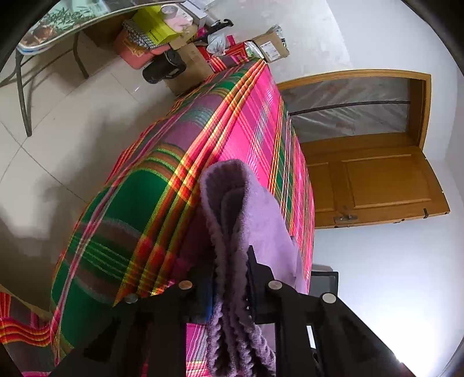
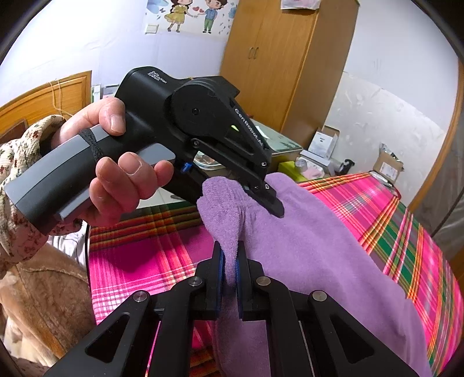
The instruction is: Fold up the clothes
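Observation:
A purple fleecy cloth (image 2: 313, 249) hangs lifted above a bed covered by a pink, green and yellow plaid sheet (image 2: 377, 203). My right gripper (image 2: 229, 261) is shut on a bunched edge of the cloth at the bottom of the right wrist view. My left gripper (image 2: 261, 194), held by a person's hand (image 2: 121, 174), is shut on the same cloth a short way beyond it. In the left wrist view the purple cloth (image 1: 246, 220) runs folded between my left gripper's (image 1: 232, 278) fingers, over the plaid sheet (image 1: 162, 179).
A wooden wardrobe (image 2: 278, 63) stands behind the bed, with boxes (image 2: 388, 166) by the wall. In the left wrist view a wooden door (image 1: 377, 179) is on the right, stacked boxes (image 1: 185, 58) and a glass-topped table (image 1: 58, 23) beyond the bed, and tiled floor (image 1: 58, 139) at left.

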Tool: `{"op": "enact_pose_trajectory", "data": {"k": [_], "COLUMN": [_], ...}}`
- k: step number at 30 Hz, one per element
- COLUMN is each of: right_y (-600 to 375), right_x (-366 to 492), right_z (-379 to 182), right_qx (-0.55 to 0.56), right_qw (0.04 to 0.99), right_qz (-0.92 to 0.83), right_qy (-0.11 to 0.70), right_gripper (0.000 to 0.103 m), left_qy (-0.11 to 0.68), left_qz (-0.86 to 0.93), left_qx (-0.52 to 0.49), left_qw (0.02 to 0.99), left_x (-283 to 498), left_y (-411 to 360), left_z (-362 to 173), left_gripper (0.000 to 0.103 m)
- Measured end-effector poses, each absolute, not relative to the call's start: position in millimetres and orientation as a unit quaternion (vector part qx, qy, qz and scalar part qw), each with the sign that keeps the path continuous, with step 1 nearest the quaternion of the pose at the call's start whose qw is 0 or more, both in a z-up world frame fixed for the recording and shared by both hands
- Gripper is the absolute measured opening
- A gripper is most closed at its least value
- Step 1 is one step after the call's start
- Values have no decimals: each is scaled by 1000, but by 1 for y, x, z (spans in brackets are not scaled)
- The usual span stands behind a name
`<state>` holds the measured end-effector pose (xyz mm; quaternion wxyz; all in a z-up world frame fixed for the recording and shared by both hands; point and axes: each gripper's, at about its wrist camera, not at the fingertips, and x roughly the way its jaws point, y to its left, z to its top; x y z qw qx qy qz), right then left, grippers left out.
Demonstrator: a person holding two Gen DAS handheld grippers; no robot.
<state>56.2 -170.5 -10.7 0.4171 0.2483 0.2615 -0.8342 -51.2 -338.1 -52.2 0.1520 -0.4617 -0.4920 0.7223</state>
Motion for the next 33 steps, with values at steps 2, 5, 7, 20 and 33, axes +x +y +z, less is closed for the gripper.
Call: {"op": "enact_pose_trajectory", "data": {"k": [2, 5, 7, 20, 33], "right_y": [-173, -177, -179, -161, -102], "right_x": [58, 59, 57, 56, 73], "right_z": [-10, -10, -13, 2, 36], "right_qx": [247, 246, 253, 256, 221], "right_qw": [419, 422, 422, 426, 406], "right_qz": [-833, -832, -830, -839, -868], "right_qy": [262, 261, 262, 223, 181], "right_gripper": [7, 7, 7, 7, 7], "left_qy": [-485, -479, -479, -443, -382], "left_qz": [729, 736, 735, 761, 800], "left_qx": [-458, -453, -457, -457, -444], "left_qw": [152, 153, 150, 127, 127], "left_x": [-50, -49, -49, -44, -39], "left_y": [-339, -344, -345, -331, -277], "left_z": [-48, -46, -51, -20, 46], "left_gripper": [17, 17, 17, 17, 17]}}
